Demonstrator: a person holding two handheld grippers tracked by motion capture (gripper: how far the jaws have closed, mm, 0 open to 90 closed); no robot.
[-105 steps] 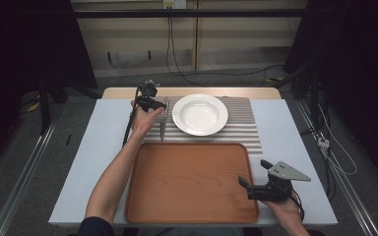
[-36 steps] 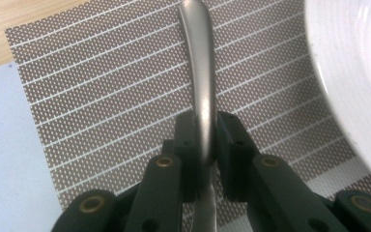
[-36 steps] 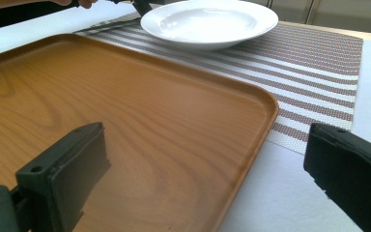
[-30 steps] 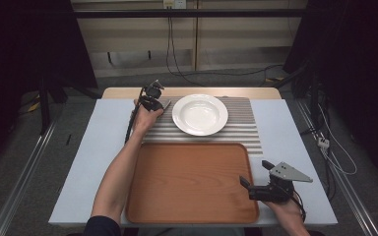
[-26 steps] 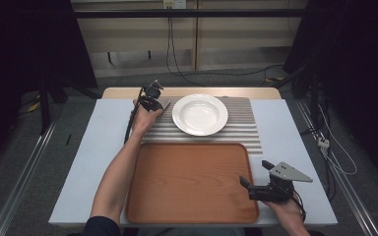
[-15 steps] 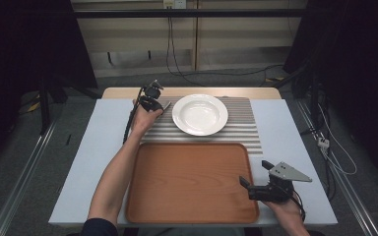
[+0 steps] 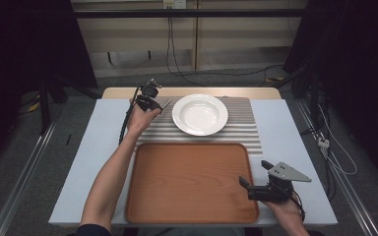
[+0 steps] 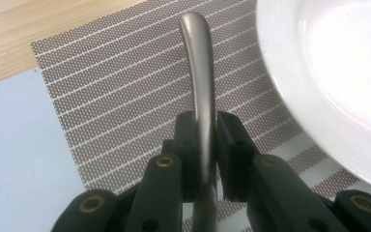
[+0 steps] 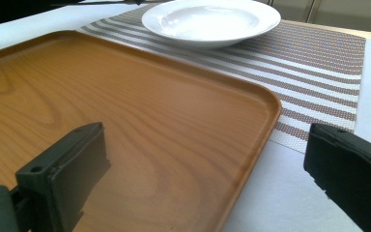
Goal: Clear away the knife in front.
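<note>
Cutlery handle (image 8: 200, 87): pinched between left tongs (image 8: 205, 145), raised off striped mat (image 8: 125, 96) since earlier; plate (image 7: 200, 114) just beside; right tongs (image 7: 254, 180) spread, idle over tray (image 7: 177, 182).

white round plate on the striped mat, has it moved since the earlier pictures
No. In the high view the white round plate sits at the same spot on the striped placemat, just beyond the far edge of the brown wooden tray.
</note>
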